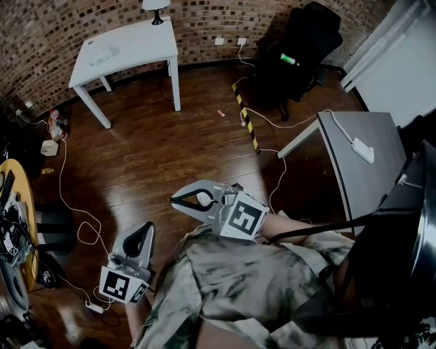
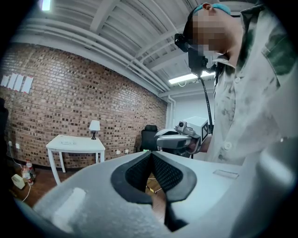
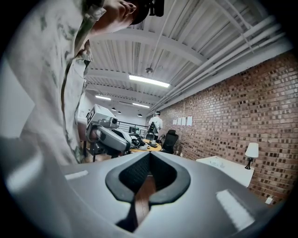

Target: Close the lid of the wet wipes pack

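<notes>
**While the tongs wait, the job has not begun**

Since no view shows a wet wipes pack for sure, I cannot say where it is or how its lid sits. A small flat white thing (image 1: 103,56) lies near the left edge of the white surface (image 1: 146,41) by the brick wall. A lamp (image 1: 157,8) stands at that surface's back edge. The flat thing might be the pack, but it is too small to tell. Another small white thing (image 1: 362,150) lies on the grey surface (image 1: 375,187) at the person's right.

The left tongs (image 2: 151,154) are pressed together at the tips, with nothing between them. The right tongs (image 3: 150,155) are pressed together too, and they also hold nothing. Both are held close to the person's body, over the wooden floor (image 1: 157,150), well apart from either surface.

I judge that nothing of the job is done. All of it seems left: get to the pack, find the lid, and press it down flat
</notes>
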Available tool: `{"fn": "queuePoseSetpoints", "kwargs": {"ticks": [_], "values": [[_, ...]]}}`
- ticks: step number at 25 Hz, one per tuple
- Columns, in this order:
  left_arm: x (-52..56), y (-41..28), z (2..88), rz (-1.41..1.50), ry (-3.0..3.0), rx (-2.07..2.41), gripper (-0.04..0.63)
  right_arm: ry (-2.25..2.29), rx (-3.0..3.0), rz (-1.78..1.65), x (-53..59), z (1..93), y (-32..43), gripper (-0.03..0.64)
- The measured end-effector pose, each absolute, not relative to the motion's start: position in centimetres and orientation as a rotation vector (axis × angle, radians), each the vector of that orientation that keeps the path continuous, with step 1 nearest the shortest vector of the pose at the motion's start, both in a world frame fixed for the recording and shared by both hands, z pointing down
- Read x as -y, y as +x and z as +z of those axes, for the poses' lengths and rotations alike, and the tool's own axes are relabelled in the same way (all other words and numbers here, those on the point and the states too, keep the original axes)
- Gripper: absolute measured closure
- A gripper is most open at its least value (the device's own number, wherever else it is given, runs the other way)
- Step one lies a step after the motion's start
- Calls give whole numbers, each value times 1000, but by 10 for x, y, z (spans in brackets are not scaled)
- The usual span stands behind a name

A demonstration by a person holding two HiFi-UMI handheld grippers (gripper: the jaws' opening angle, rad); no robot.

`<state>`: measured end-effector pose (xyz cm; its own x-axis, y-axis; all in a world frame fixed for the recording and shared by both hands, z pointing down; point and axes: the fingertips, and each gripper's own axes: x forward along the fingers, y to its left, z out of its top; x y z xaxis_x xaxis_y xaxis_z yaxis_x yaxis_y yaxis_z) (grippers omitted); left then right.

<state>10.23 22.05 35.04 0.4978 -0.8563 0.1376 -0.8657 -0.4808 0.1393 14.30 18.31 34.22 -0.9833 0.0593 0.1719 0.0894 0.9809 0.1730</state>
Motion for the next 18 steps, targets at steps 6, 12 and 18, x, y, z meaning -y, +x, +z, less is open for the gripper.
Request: {"fn": "queuePoseSetpoints", "kwargs": {"ticks": [6,12,18], "values": [[-220,102,351,72,2552,1472,595,-114,2953,-286,-185,342,142,615],[-220,103,353,75,2552,1467,595,-103,2967,-281,-185,340,144,615],[-219,105,354,79,2552,1466,595,-103,2967,-274,-184,341,145,615]]}}
